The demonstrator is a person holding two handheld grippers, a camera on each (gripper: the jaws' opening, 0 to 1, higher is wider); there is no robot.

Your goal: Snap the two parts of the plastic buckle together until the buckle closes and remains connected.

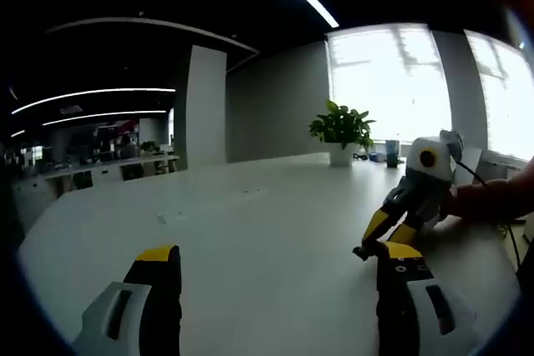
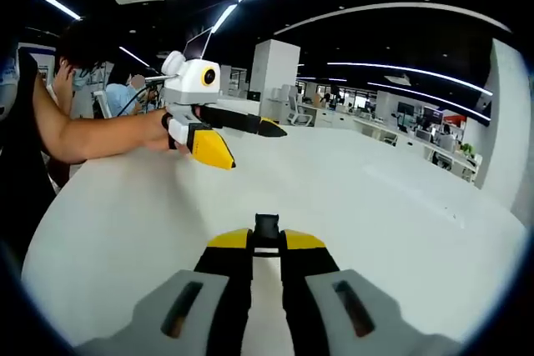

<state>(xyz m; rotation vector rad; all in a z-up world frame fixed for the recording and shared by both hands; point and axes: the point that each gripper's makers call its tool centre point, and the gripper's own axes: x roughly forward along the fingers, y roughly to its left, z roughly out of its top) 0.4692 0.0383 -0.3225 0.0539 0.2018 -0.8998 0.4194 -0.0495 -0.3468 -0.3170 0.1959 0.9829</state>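
In the right gripper view, the right gripper has its two jaws nearly closed on a small black buckle part, which sticks out between the yellow tips just above the white table. The long axis of this part lies along the jaws and points away from the camera. Farther away in this view, the left gripper is held above the table by a person's hand with the forearm stretched out from the left; its jaws stand apart and nothing is between them. In the left gripper view, its own jaws also stand wide apart, empty, over the table. Beyond them, the right gripper tilts down to the table, and behind it a potted plant stands before the window.
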